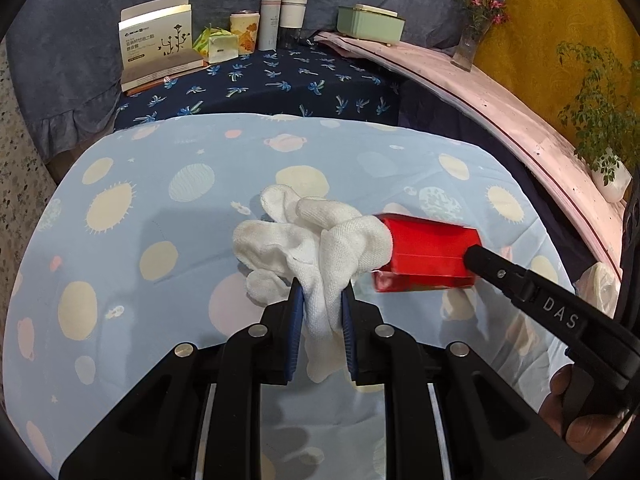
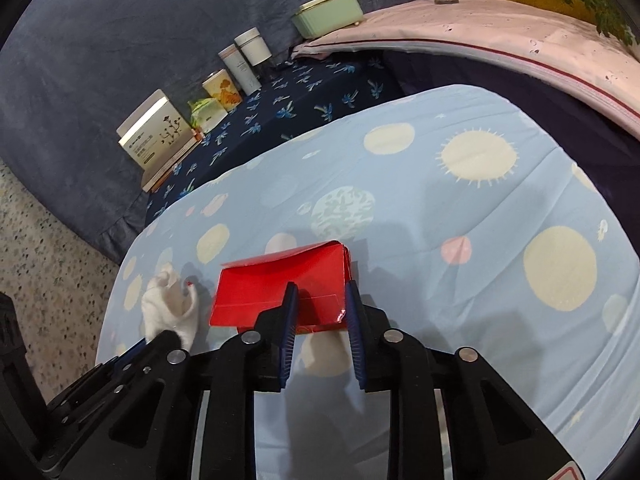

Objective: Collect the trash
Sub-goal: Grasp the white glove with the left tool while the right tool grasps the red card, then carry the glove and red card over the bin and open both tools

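Note:
A crumpled white cloth (image 1: 316, 248) hangs in my left gripper (image 1: 322, 294), which is shut on its lower part, above the light blue planet-print sheet (image 1: 140, 208). One end of the cloth sits in the open mouth of a red box (image 1: 424, 254). My right gripper (image 2: 320, 300) is shut on that red box (image 2: 276, 284) and holds it over the sheet. The cloth also shows in the right wrist view (image 2: 170, 308), left of the box, with the left gripper below it.
At the back, on a dark blue patterned cloth (image 1: 280, 84), stand a white printed box (image 1: 158, 40), a green packet (image 1: 216, 44), several canisters (image 1: 272, 22) and a mint-green case (image 1: 370, 24). A pink ledge (image 1: 500, 96) with potted plants (image 1: 600, 128) runs along the right. Speckled floor (image 2: 44, 248) lies left.

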The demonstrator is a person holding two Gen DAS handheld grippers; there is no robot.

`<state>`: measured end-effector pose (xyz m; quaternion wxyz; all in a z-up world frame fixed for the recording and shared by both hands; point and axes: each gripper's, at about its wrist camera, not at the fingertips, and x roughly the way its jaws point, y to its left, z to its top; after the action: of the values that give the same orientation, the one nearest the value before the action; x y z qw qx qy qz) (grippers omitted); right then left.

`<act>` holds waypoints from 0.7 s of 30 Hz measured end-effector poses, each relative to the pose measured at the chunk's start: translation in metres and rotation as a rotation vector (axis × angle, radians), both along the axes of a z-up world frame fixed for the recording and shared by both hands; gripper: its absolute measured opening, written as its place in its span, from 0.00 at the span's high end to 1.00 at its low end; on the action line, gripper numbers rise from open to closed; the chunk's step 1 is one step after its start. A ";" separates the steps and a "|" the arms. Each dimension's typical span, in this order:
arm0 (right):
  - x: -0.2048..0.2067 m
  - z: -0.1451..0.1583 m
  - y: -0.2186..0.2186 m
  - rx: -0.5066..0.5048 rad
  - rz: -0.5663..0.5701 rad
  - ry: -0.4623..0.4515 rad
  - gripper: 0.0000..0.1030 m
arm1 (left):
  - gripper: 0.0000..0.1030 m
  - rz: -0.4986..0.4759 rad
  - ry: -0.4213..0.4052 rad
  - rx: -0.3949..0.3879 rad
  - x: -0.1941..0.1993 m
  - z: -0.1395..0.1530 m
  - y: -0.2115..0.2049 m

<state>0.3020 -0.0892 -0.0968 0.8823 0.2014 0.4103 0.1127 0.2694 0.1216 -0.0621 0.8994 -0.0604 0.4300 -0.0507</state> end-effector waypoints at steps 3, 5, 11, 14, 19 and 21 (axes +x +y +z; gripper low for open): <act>-0.007 0.001 0.004 0.009 0.019 0.000 0.78 | 0.83 -0.010 0.002 -0.002 -0.004 -0.001 -0.004; -0.012 0.001 0.006 0.008 0.032 -0.001 0.78 | 0.83 -0.015 0.004 0.002 -0.007 -0.002 -0.006; -0.021 0.002 0.009 0.018 0.064 0.002 0.92 | 0.83 -0.008 0.011 0.003 -0.013 -0.003 -0.006; -0.025 0.003 0.008 0.046 0.076 0.004 0.95 | 0.83 -0.002 0.011 0.006 -0.015 -0.002 -0.005; -0.035 0.009 0.007 0.064 0.089 -0.010 0.96 | 0.83 0.000 0.014 0.008 -0.020 -0.002 -0.005; -0.041 0.014 0.008 0.070 0.098 -0.021 0.97 | 0.83 -0.004 0.016 0.010 -0.024 -0.002 -0.008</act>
<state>0.2613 -0.0815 -0.0832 0.8725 0.2107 0.4060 0.1720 0.2458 0.1140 -0.0640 0.8962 -0.0552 0.4375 -0.0497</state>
